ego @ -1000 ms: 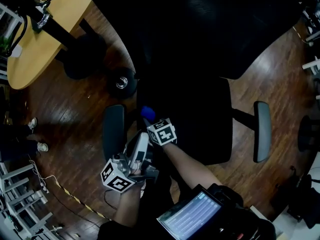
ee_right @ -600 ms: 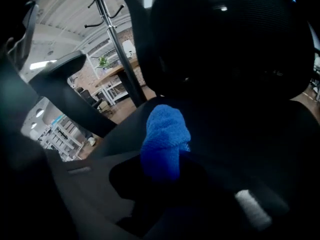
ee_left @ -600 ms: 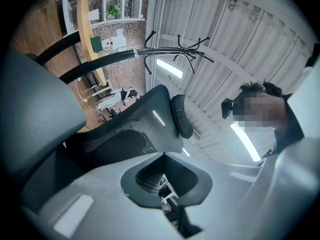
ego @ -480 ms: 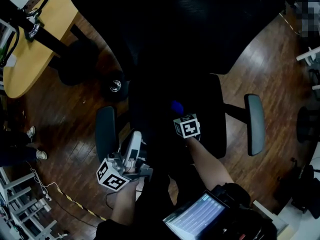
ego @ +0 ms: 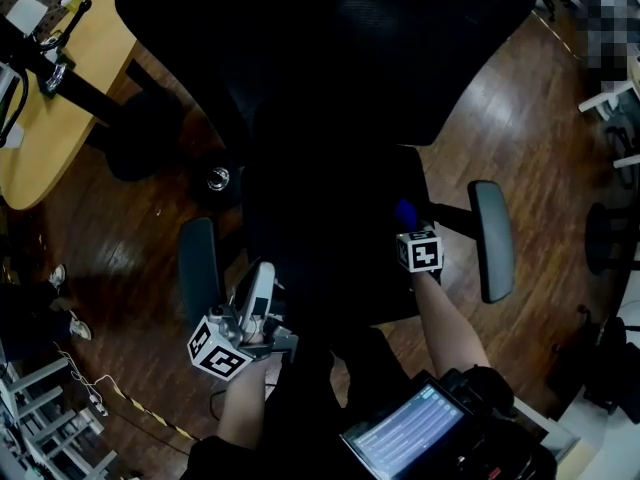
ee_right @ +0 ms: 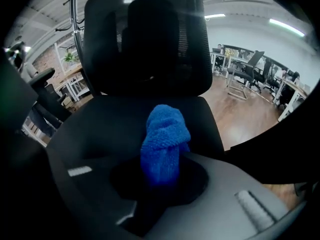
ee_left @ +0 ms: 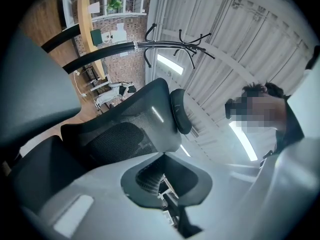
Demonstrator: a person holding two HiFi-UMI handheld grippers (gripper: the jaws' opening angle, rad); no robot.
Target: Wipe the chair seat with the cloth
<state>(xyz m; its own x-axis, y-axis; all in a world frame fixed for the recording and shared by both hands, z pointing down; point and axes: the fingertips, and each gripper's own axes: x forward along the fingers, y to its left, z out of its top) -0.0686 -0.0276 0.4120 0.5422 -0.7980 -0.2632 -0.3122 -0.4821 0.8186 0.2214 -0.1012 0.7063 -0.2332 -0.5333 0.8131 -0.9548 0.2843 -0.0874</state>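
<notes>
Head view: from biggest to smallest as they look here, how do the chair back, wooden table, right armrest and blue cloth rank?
1. chair back
2. wooden table, partly cut off
3. right armrest
4. blue cloth

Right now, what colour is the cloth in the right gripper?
The cloth is bright blue, clamped in the right gripper; clearest in the right gripper view.

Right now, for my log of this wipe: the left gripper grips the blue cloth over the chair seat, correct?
Not quite: the right gripper, not the left, grips the blue cloth over the chair seat, as the right gripper view shows. The left gripper holds nothing.
</notes>
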